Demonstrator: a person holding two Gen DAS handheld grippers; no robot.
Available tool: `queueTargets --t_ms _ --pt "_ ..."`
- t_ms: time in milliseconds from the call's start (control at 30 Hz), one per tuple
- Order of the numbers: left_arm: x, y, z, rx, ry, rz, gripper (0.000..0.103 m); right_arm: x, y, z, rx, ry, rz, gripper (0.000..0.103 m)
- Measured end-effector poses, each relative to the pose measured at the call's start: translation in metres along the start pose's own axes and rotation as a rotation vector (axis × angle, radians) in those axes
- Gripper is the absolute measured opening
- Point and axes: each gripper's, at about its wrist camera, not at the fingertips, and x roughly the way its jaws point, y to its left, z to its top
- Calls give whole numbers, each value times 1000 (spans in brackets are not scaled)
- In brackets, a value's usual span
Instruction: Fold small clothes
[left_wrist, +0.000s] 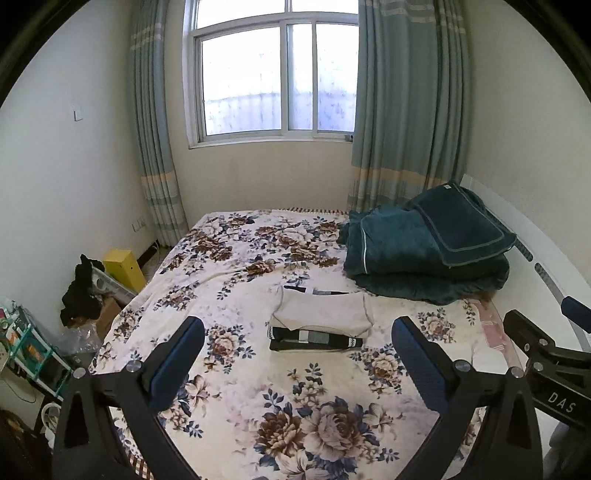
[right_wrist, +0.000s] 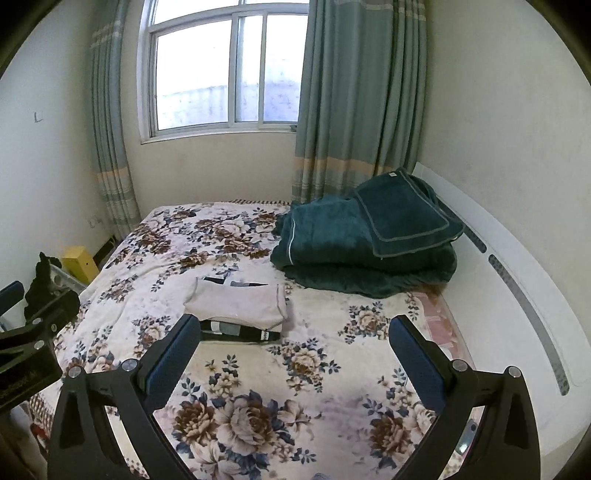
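A folded cream garment (left_wrist: 321, 314) lies on top of a folded black-and-white patterned garment (left_wrist: 314, 339) in the middle of the flowered bed (left_wrist: 240, 406). The same stack shows in the right wrist view, cream garment (right_wrist: 240, 302) over the dark one (right_wrist: 240, 332). My left gripper (left_wrist: 297, 336) is open and empty, held above the bed in front of the stack. My right gripper (right_wrist: 295, 332) is open and empty, to the right of the stack. The right gripper's body shows at the right edge of the left wrist view (left_wrist: 546, 354).
A folded dark teal blanket (left_wrist: 428, 254) sits at the back right of the bed by the white headboard (left_wrist: 546, 266). A yellow box (left_wrist: 123, 267), black clothing (left_wrist: 81, 291) and clutter stand on the floor left of the bed. Curtains and a window are behind.
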Motion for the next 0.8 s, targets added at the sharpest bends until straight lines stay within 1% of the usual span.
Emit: queueTargets --t_ms 100,200,267,800 --pt "-1 0 0 -2 -3 8 103 -6 1 0 -3 -3 8 103" --pt "-3 0 -1 -6 4 -1 103 -8 1 -1 3 -4 11 103" --pt "-4 0 -1 -5 2 -11 103 -8 1 0 -3 -3 18 103" --pt "-6 4 -3 -4 -1 -21 103 -5 -1 8 -9 -3 28 103"
